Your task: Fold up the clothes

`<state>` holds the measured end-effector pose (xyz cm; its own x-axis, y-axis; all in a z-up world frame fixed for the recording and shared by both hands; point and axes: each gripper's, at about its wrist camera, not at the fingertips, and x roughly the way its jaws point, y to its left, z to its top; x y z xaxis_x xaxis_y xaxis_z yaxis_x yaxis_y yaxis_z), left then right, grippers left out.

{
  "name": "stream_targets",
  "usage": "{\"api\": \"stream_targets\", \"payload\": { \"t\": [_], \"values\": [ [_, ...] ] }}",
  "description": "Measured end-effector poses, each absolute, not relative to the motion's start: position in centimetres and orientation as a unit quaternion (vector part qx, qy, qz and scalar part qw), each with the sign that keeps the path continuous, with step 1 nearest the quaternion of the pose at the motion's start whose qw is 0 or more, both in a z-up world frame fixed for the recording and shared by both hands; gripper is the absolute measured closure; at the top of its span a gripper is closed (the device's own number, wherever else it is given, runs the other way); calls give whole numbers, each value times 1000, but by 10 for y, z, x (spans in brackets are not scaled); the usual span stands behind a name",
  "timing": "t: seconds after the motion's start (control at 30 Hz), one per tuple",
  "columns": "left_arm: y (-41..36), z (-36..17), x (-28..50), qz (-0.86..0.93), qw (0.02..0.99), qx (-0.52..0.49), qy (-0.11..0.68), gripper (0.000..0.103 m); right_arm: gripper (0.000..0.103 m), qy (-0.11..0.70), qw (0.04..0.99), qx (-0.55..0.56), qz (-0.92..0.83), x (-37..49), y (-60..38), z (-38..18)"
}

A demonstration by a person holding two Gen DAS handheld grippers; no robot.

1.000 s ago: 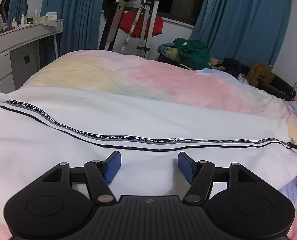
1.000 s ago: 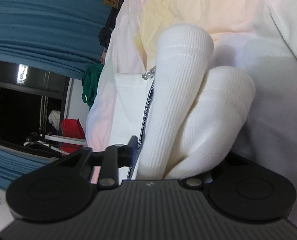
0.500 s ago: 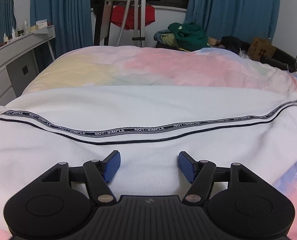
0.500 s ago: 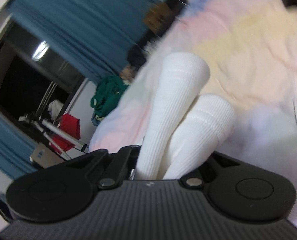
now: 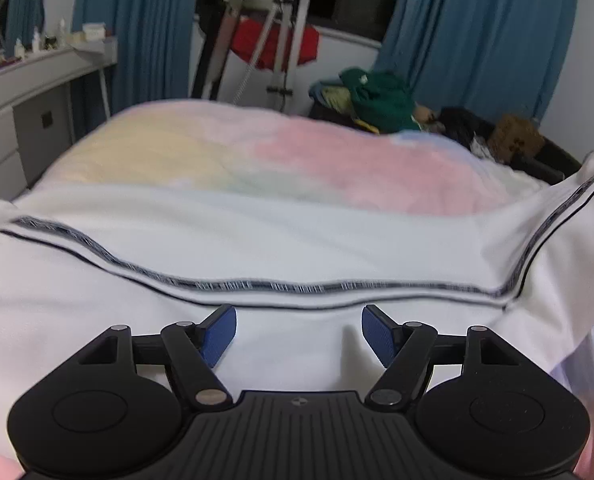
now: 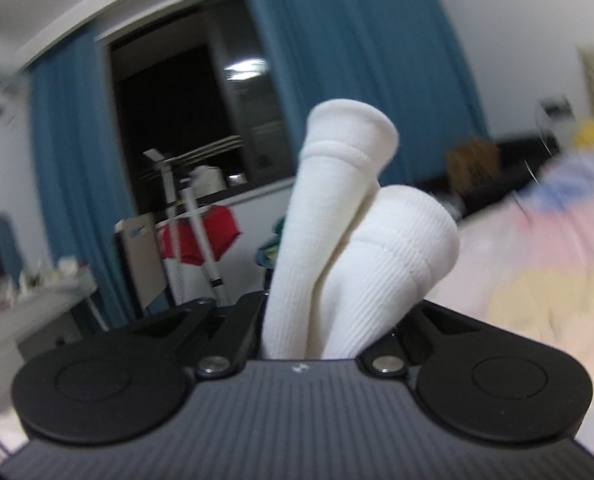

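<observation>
Right wrist view shows the right tongs (image 6: 321,344) pinched tight on the white ribbed cuffs (image 6: 361,240), lifting that end to fold, while the left tongs (image 5: 297,338) are opening, empty, over the white garment (image 5: 257,240) on the bed (image 5: 297,152).

white garment (image 5: 257,240) spread on bed, striped trim

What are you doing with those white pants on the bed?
A person is folding white trousers on the bed with two hand-held grippers. The right gripper is shut on the ribbed cuffs, holding them in the air. The left gripper sits low over the flat part of the trousers, its fingers opening, gripping nothing.
</observation>
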<state>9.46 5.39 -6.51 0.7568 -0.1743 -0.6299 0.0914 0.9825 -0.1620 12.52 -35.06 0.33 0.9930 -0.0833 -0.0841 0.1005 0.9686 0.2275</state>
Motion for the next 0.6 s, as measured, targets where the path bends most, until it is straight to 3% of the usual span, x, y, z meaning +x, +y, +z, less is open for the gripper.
{"api": "stream_targets", "payload": {
  "t": [0.23, 0.5, 0.6],
  "values": [
    [94, -35, 86, -46, 941, -156, 296, 31, 94, 52, 996, -57, 53, 127, -234, -2],
    [130, -28, 82, -19, 933, -205, 296, 31, 93, 202, 937, -226, 175, 123, -119, -89],
    [130, -27, 82, -18, 934, -200, 297, 31, 93, 216, 926, -258, 169, 121, -106, -101]
  ]
}}
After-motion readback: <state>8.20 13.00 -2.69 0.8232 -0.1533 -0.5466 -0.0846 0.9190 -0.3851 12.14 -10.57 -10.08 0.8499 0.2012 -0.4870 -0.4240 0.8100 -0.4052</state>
